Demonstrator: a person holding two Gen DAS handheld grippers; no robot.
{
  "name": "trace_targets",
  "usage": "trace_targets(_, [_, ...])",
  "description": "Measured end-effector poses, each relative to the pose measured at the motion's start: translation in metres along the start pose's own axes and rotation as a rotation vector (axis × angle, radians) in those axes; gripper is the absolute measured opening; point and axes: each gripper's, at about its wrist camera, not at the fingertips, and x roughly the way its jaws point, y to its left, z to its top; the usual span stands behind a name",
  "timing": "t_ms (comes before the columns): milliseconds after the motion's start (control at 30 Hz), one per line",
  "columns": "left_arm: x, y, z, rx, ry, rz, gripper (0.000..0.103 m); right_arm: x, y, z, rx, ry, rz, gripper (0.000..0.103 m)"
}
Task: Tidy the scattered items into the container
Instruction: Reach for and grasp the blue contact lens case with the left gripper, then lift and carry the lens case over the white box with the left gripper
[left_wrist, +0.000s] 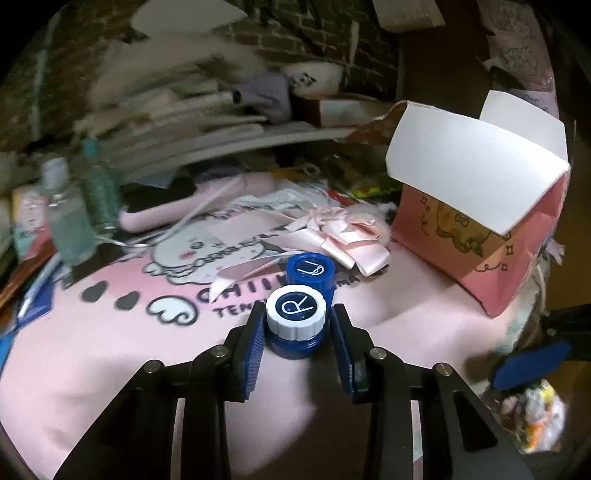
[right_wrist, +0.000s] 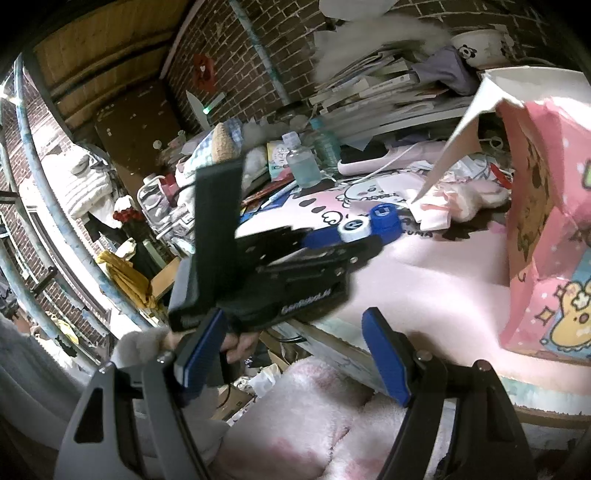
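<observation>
Left claw (left_wrist: 297, 325) brackets the blue plastic lens case with white R cap (left_wrist: 297, 314) on the pink printed desk mat (left_wrist: 110, 350), pads not clearly touching; right claw (right_wrist: 295, 354) gapes wide, empty; pink paper bag (left_wrist: 476, 236) stands near.

Dark red brick wall (right_wrist: 236, 70) far ahead of tool, w/ pale blue pipe (right_wrist: 258, 48) running up it. Wooden plank ceiling (right_wrist: 110, 40) upper left. Left of tool: metal railing (right_wrist: 48, 192), daylight behind it. Table (right_wrist: 436, 273) under pink printed cloth; stacked books/papers (right_wrist: 380, 92) at its far edge vs. wall.
</observation>
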Motion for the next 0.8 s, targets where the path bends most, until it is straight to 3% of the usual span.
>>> trace_targets(267, [-0.021, -0.020, -0.022, 0.030, -0.100, 0.060, 0.029, -0.004, -0.008, 0.001, 0.013, -0.008, 0.002, 0.073])
trace_targets(467, [-0.020, -0.024, -0.027, 0.051, -0.155, 0.039, 0.030, -0.004, -0.008, 0.001, 0.012, -0.005, 0.000, 0.074])
trace_targets(800, [-0.004, -0.023, -0.018, 0.015, -0.145, 0.000, 0.031, -0.006, -0.015, 0.001, 0.028, -0.010, -0.013, 0.074])
